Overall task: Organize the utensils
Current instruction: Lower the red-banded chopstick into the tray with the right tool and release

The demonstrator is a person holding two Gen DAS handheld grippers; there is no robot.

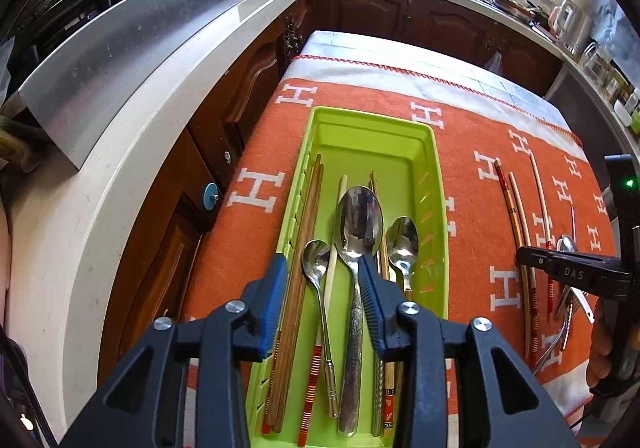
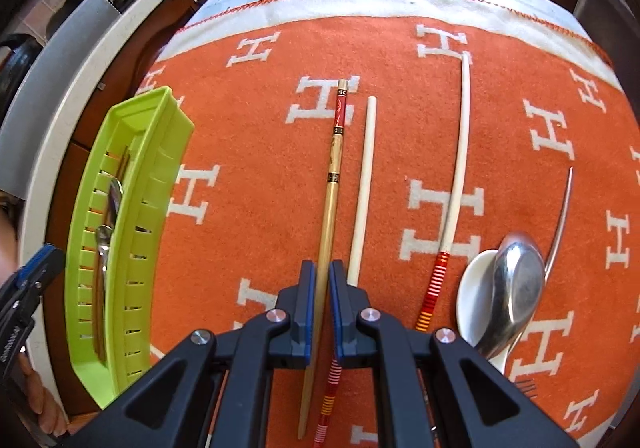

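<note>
While your left hand-held gripper (image 1: 322, 272) hovers spread wide over the spoons (image 1: 357, 224) in the green tray (image 1: 434, 184), your right hand-held gripper (image 2: 323, 288) points forward, low over the orange cloth (image 2: 260, 152), jaws narrowed around the tan chopstick (image 2: 331, 204), seemingly gripping it.

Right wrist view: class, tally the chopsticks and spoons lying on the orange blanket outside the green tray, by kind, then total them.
Chopsticks: 4 (bamboo chopstick in the right claw, plain white chopstick, two red-striped chopsticks, one partly under the claw)
Spoons: 2 (white ceramic spoon, metal spoon)
Total: 6
</note>
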